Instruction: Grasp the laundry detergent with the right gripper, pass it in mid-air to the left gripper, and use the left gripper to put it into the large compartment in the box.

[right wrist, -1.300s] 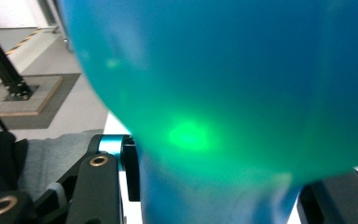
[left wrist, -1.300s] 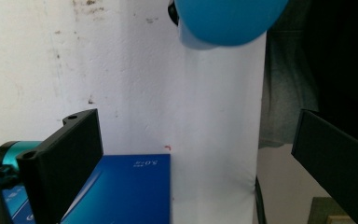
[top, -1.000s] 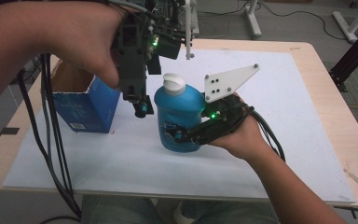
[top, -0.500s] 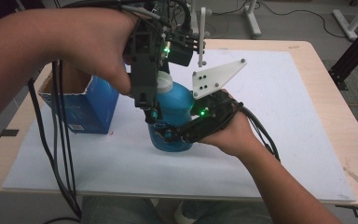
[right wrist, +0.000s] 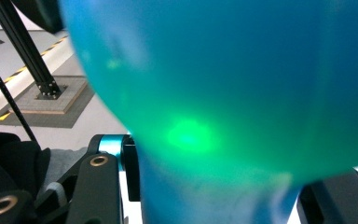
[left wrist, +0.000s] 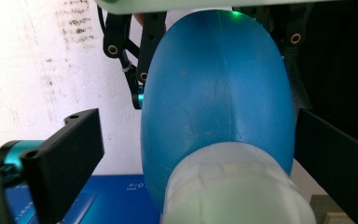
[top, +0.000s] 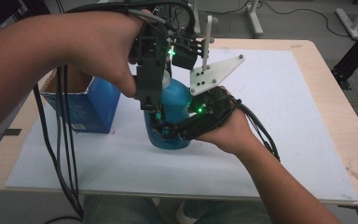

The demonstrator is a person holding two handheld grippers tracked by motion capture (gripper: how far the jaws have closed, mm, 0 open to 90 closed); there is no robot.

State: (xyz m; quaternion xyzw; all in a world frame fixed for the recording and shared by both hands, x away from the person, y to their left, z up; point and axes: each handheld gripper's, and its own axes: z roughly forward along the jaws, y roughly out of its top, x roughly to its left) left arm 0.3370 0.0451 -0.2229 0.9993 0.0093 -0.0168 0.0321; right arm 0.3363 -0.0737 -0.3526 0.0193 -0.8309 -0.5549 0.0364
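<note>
The translucent blue plastic bottle [top: 175, 116] with a white ribbed cap [left wrist: 235, 186] stood upright on the white sheet [top: 279, 140] covering the wooden counter [top: 340, 102], near its middle and just to the right of an open blue cardboard box [top: 86, 105].

The right gripper [top: 165, 133] came in level from the right, low on the bottle, its fingers clamped on the bottle's lower body; in the right gripper view the blue wall pressed close between the black fingers [right wrist: 98, 186].

The left gripper [left wrist: 191, 154] hung over the bottle from above, pointing down. In the left gripper view its fingers [left wrist: 70, 154] stood apart, one on each side of the white ribbed cap and the bottle's shoulder, with a gap showing on the left side; whether the other finger touched the bottle could not be told.

A grey three-cornered plate [top: 212, 74] on the right gripper stood just beside the left gripper's body.
</note>
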